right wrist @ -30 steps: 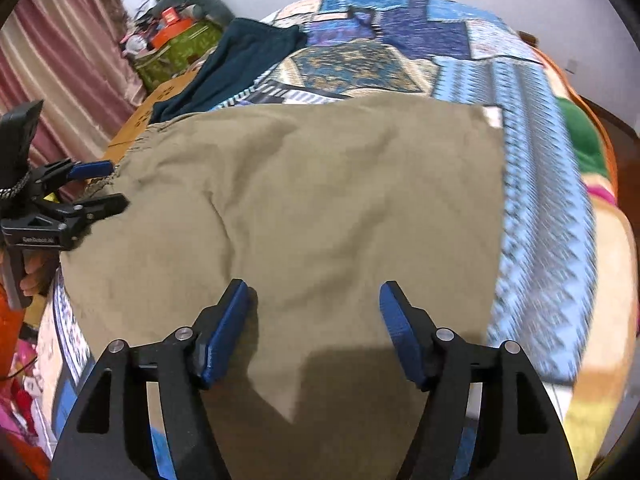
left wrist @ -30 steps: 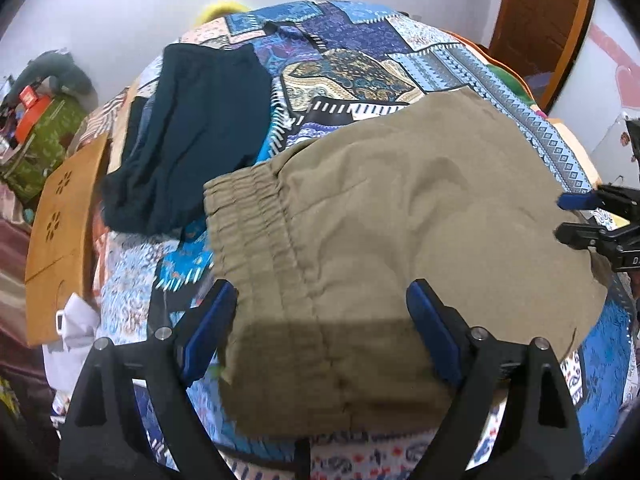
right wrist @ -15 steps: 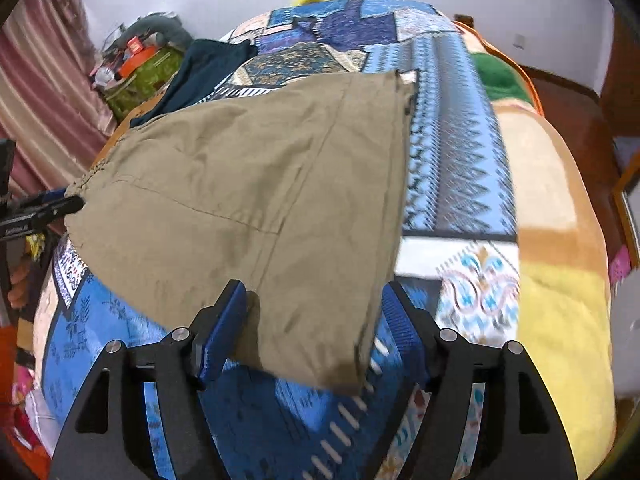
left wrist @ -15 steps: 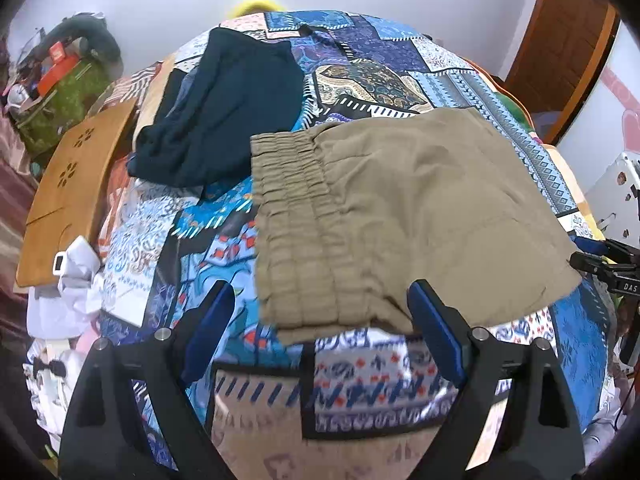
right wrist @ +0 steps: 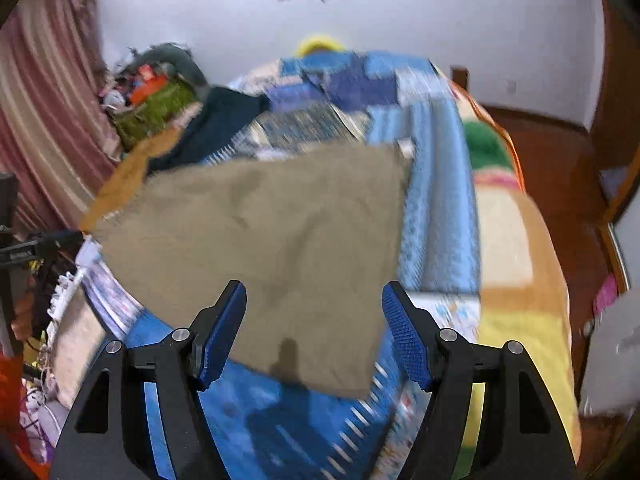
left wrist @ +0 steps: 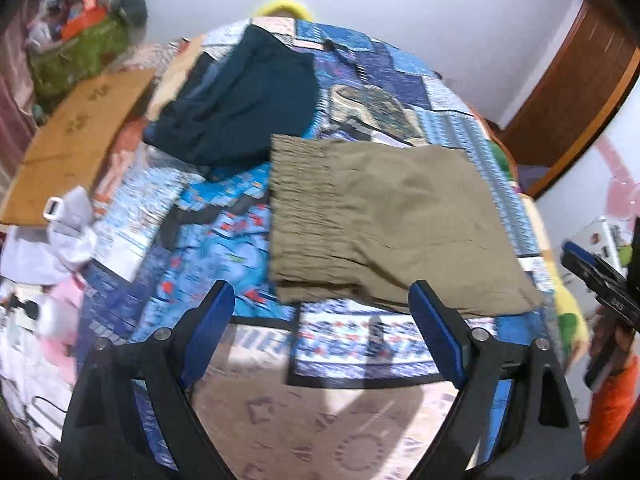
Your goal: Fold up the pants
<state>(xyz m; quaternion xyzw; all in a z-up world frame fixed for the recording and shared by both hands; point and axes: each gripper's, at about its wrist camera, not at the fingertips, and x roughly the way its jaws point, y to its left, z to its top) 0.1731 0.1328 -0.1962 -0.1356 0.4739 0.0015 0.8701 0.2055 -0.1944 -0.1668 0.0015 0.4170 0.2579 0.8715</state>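
Observation:
The olive pants (left wrist: 380, 220) lie folded flat on the patterned bedspread (left wrist: 224, 248), their gathered waistband on the left in the left wrist view. In the right wrist view the pants (right wrist: 280, 240) show as a flat olive panel. My left gripper (left wrist: 320, 332) is open and empty, held back from the pants' near edge. My right gripper (right wrist: 314, 332) is open and empty, above the pants' near corner. The right gripper also shows at the right edge of the left wrist view (left wrist: 592, 276).
A dark teal garment (left wrist: 240, 104) lies on the bed behind the pants. A wooden board (left wrist: 76, 136) and a green bag (left wrist: 76, 56) sit at the left. White bags and clutter (left wrist: 52, 240) lie by the left edge. A wooden door (left wrist: 576, 80) stands at the right.
Both grippers have pulled back and risen away from the pants, which now lie farther off. The pants stay folded on the bed. Both grippers stay open.

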